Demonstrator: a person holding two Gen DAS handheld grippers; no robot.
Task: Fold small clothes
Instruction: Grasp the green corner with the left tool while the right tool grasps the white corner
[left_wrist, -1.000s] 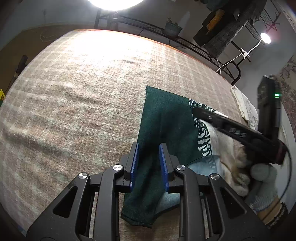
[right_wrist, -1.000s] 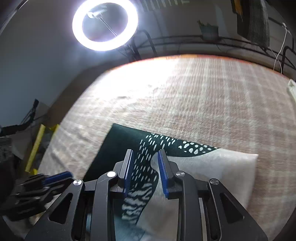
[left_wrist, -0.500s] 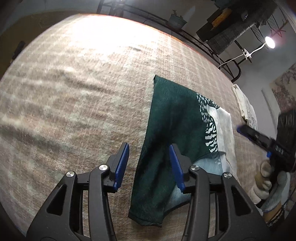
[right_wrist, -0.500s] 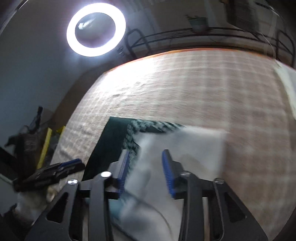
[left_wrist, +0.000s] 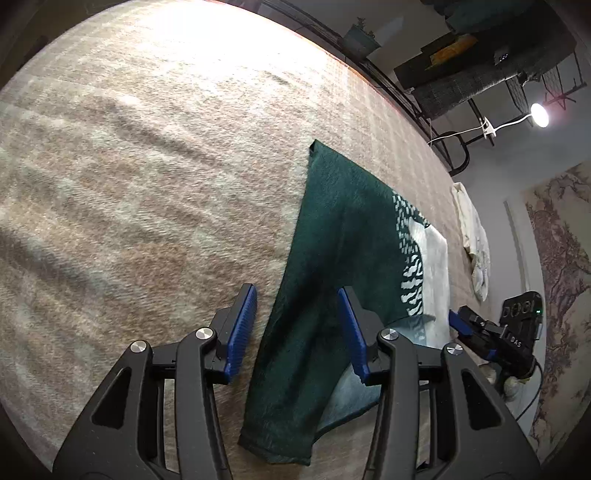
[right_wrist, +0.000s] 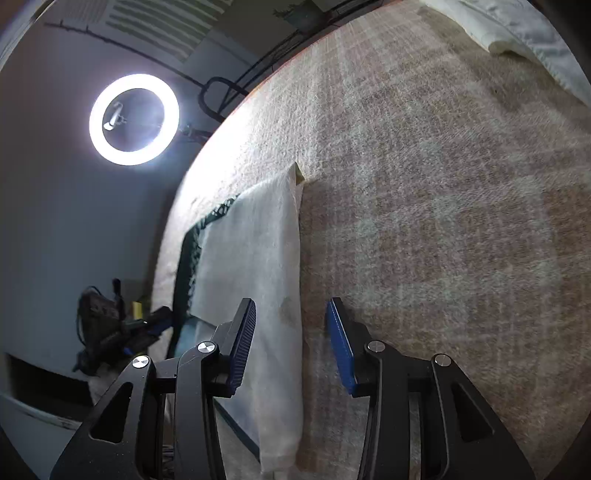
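The left hand-held gripper (left_wrist: 297, 332) hovers with its blue-padded jaws apart and empty, straddling the near end of the dark green knitted garment with white patterned and cream sections (left_wrist: 332, 258). The right hand-held gripper (right_wrist: 291, 343) is likewise spread wide, holding nothing, above the garment's cream edge (right_wrist: 258, 277). The garment lies flat and partly folded, lower centre-right in the left view, on the beige plaid woolly cover (left_wrist: 147, 184) of the surface. It looks light, soft and limp, likely to sag and drag on the fuzzy cover; pinching both layers at a hemmed corner or folded edge seems best.
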